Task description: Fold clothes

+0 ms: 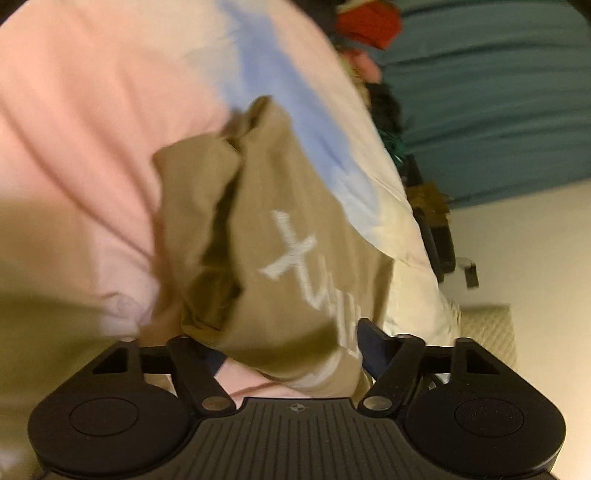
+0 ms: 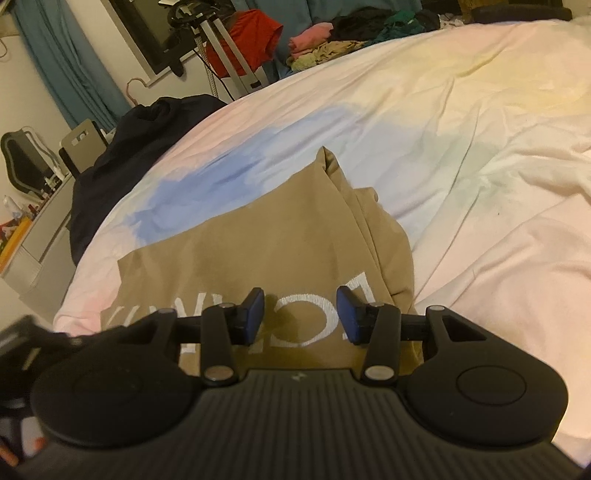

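Observation:
A tan shirt [image 2: 258, 240] with white lettering lies on the pastel bed cover [image 2: 480, 147], its right side bunched into folds. My right gripper [image 2: 301, 317] hovers over the lettering near the shirt's near edge. Its blue pads [image 2: 255, 314] stand apart with nothing between them, only the cloth beneath. The left wrist view is blurred and rolled. There the tan shirt [image 1: 266, 221] fills the middle, and a fold of it hangs in the wide gap of my left gripper [image 1: 291, 350]. The right pad [image 1: 373, 347] shows beside the cloth, while the left pad is mostly hidden by it.
At the bed's far end lies a pile of clothes [image 2: 332, 44], with a red garment [image 2: 255, 33] by a stand. A dark navy garment [image 2: 110, 166] hangs over the bed's left edge. A desk [image 2: 37, 240] with clutter stands at the left, under teal curtains [image 2: 66, 74].

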`<state>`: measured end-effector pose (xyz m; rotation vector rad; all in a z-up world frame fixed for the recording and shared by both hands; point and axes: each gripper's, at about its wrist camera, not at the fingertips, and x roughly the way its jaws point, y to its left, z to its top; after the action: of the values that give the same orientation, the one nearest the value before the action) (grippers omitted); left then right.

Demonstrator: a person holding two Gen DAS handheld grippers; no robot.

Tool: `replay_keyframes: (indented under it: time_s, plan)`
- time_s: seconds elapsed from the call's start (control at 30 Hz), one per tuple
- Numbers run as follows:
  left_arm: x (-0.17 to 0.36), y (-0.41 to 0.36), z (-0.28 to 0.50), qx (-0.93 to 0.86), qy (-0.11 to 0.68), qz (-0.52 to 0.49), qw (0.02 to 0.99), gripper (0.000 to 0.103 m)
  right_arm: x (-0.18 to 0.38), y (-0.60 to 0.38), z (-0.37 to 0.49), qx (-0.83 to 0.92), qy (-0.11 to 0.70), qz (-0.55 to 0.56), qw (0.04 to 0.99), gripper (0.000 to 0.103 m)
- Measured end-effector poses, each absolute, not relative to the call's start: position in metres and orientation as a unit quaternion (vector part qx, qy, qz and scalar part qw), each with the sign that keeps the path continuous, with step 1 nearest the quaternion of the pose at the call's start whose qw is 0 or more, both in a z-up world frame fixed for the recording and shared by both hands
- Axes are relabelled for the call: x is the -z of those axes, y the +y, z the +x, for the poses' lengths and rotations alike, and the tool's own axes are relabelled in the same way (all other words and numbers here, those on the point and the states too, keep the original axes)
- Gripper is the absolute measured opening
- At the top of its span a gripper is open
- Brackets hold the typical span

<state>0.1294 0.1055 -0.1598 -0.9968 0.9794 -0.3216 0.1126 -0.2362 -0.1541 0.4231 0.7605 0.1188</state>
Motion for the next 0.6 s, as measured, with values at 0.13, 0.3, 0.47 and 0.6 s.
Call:
replay_keyframes:
  time_s: [0.13,0.3,0.47,0.6]
  plan:
    - [0.143,0.101,0.126,0.187,0.395,-0.454,0.777,0.067,0.154,-0.237,0.112,-0.054,0.366,0.207,0.906,0.046]
    - [0.144,0.09,0.134,0.173,0.406,-0.436,0.785,0.072,0.155,-0.242,0.115,-0.053,0.367,0.224,0.901,0.046]
    - [0.16,0.092,0.145,0.129,0.433,-0.441,0.775,0.055,0.145,-0.249,0.106,-0.053,0.35,0.258,0.899,0.048]
    - [0.158,0.094,0.144,0.129,0.429,-0.432,0.783,0.046,0.13,-0.263,0.089,-0.111,0.324,0.343,0.875,0.063]
